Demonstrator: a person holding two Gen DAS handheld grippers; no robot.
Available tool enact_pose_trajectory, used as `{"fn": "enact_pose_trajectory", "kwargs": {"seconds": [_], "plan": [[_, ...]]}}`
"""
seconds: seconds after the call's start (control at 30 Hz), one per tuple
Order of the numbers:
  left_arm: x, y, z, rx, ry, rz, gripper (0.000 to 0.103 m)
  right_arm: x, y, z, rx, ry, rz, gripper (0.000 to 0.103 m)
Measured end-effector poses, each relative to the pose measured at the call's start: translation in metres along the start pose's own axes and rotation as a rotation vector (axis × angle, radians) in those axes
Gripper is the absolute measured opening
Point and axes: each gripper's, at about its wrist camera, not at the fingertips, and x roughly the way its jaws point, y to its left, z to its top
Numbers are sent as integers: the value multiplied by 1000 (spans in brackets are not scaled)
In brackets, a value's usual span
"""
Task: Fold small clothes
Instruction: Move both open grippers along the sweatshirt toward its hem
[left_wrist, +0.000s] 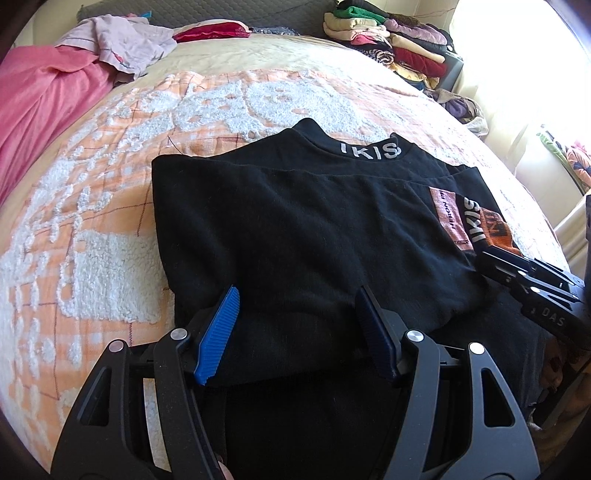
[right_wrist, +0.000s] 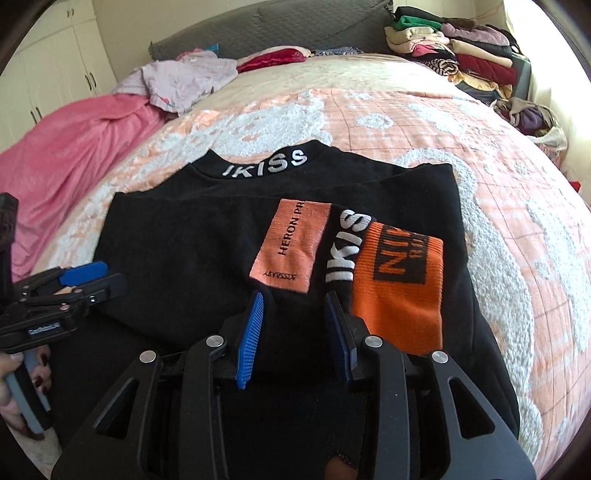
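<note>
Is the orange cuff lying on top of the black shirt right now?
Yes, the orange cuff lies on the folded black shirt, beside the peach patch.

Both tools sit low in their frames with jaws parted, left tool (left_wrist: 297, 334) wider than right tool (right_wrist: 295, 338).

- Daylight pours in from the right; the window (left_wrist: 524, 48) is blown out to white in both views.
- The bedspread (left_wrist: 110, 221) is evenly lit, its tufts sharp at centre.
- The black top (right_wrist: 177, 258) swallows detail; its folds barely read.
- Fisheye bends the bed into a dome, and dark vignette fills the corners.
- The right edge of the right wrist view smears slightly.
- Shadows are soft and short.
</note>
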Motion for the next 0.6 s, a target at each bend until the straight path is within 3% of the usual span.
{"fn": "enact_pose_trajectory", "kwargs": {"seconds": [0.33,0.6], "plan": [[-6,-1,-1,-2,-8,-5,58,-20,0,-8,32,-40,11,36],[-13,-2,-4,-1,-17,-13,59,-29,3,-9,49,-61,8,45]]}}
